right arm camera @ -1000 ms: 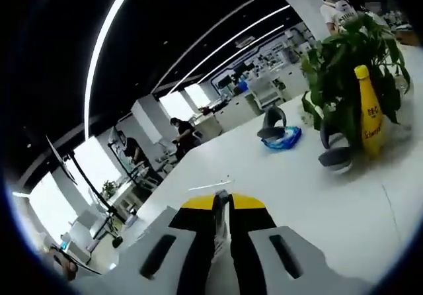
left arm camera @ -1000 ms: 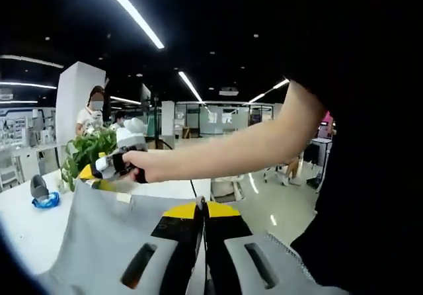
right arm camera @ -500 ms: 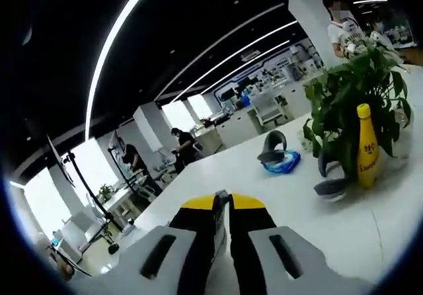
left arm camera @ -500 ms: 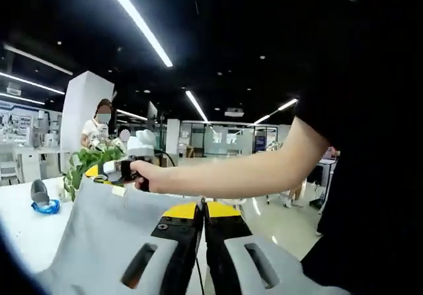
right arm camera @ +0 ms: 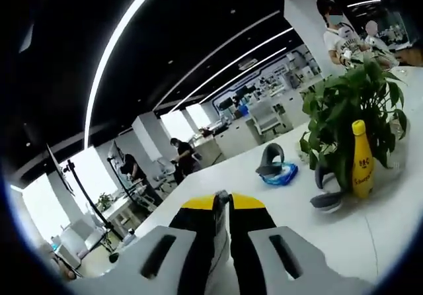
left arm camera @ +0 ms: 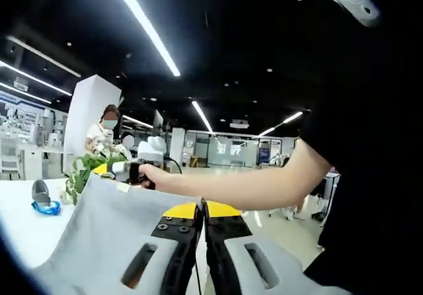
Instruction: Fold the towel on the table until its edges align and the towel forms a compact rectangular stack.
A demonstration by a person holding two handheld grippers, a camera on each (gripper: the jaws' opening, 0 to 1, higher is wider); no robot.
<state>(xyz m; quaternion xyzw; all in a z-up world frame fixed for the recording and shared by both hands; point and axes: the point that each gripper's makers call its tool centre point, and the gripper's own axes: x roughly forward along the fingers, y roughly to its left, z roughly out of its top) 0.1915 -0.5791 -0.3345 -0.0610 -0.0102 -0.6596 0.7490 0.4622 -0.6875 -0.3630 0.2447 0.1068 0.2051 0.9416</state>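
Both tools are gripping cloth with the grey towel (left arm camera: 119, 222) lifted clear of the white table (left arm camera: 26, 219). In the left gripper view, the left gripper (left arm camera: 200, 210) has its 2 yellow-tipped jaws pressed together, with the towel spreading away from them toward 10 o'clock; the pinch line itself is hidden, so the hold on the cloth is a judgement, though the fabric hangs taut from there. At 10 o'clock the person's hand (left arm camera: 153, 173) carries the right gripper (left arm camera: 112, 169) at the towel's far corner, where a small white tag (left arm camera: 122, 188) shows. In the right gripper view, the jaws of the right gripper (right arm camera: 222, 201) are closed on a thin pale edge of cloth between them, and beyond, toward 2 o'clock, stand a potted plant (right arm camera: 347, 113), a yellow bottle (right arm camera: 361, 159) and a blue-and-grey headset (right arm camera: 276, 168) on the table. The step in hand appears to be the carry of 1 held edge, stretched between the 2 tools, before it is laid over. The next move probably calls for keeping the edge taut and level, bringing it down onto the opposite edge so the corners meet, and only then releasing.
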